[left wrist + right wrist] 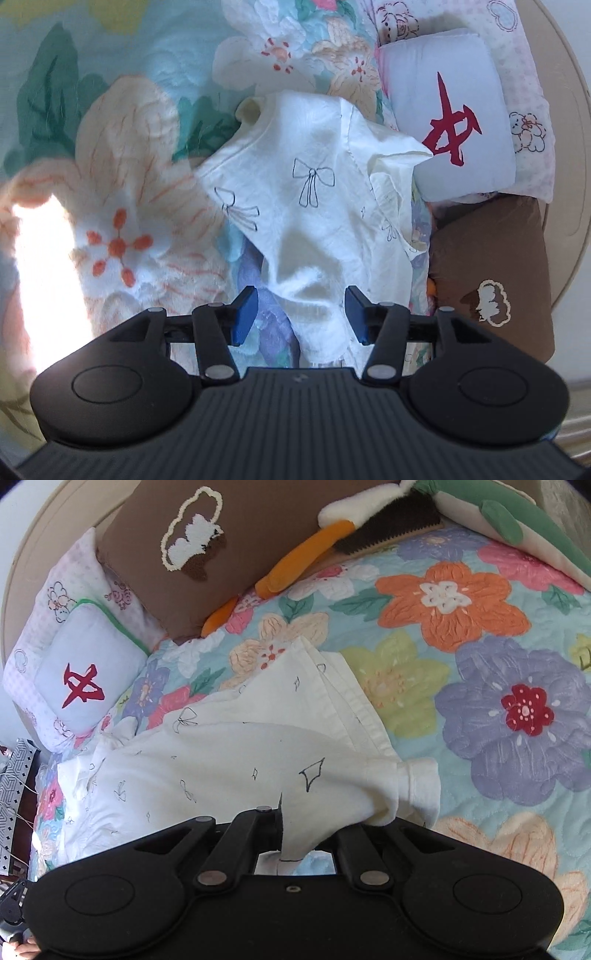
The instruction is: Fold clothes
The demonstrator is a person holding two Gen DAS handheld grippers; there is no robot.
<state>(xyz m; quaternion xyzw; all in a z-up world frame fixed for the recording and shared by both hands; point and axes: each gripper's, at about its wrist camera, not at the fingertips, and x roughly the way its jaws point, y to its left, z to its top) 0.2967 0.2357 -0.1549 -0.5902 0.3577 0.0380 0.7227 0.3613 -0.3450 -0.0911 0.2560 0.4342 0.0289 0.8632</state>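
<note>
Two grippers on white bow-print cotton garment [236,760], spread on floral quilt [480,635]. Right gripper [308,830] clamped on hem at 6 o'clock. Left gripper [300,314] jaws apart, fabric between, ungripped. Risk: one-sided pull, cloth bunches twd blue cushion [448,114] at 2 o'clock.

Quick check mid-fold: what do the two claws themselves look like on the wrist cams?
Left claw: matte black ribbed body, two round side discs, silver pivot pins, blue fingertip pads. Right claw: same black body, discs and pins; its pads are hidden by cloth. No cables or sleeves visible.
</note>
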